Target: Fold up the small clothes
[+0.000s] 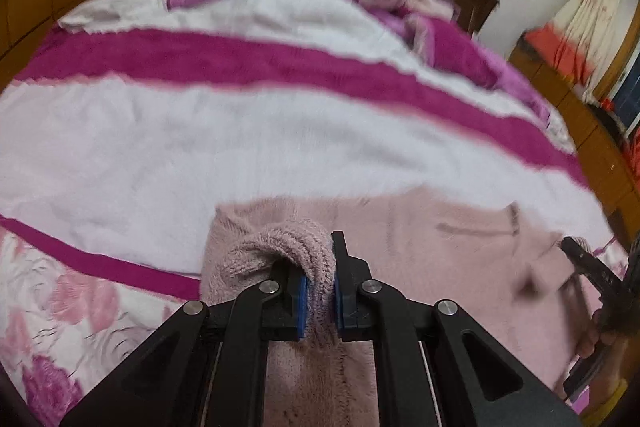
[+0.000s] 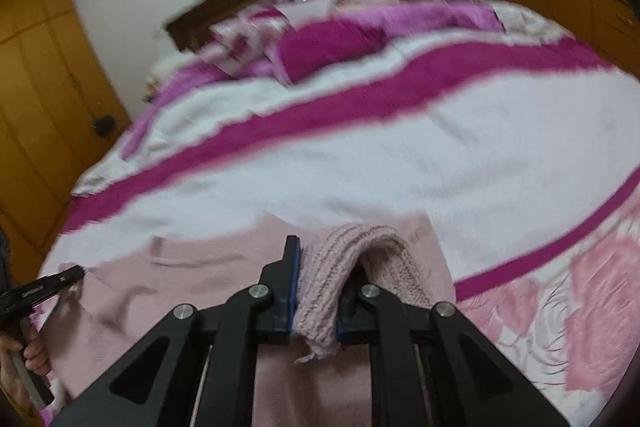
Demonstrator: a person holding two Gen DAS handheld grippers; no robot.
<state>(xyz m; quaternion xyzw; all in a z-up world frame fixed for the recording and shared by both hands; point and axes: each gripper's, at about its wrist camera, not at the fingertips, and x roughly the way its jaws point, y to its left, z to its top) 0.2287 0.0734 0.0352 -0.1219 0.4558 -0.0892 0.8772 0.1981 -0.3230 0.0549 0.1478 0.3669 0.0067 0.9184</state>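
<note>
Fingers: left gripper [image 1: 320,291] clamped on fuzzy pale-pink knitted sweater [image 1: 420,227] | right gripper [image 2: 318,291] clamped on its ribbed edge | striped magenta-white bedspread [image 1: 200,147] beneath

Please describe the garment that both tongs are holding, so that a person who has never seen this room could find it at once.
Start from the big bed with the white and magenta striped cover. At its near end, below the stripes, lies a pale pink fuzzy sweater, with a ribbed edge pinched in the left tongs and another in the right tongs. Unlike the patterned bedding beside it, it is plain dusty pink.
</note>
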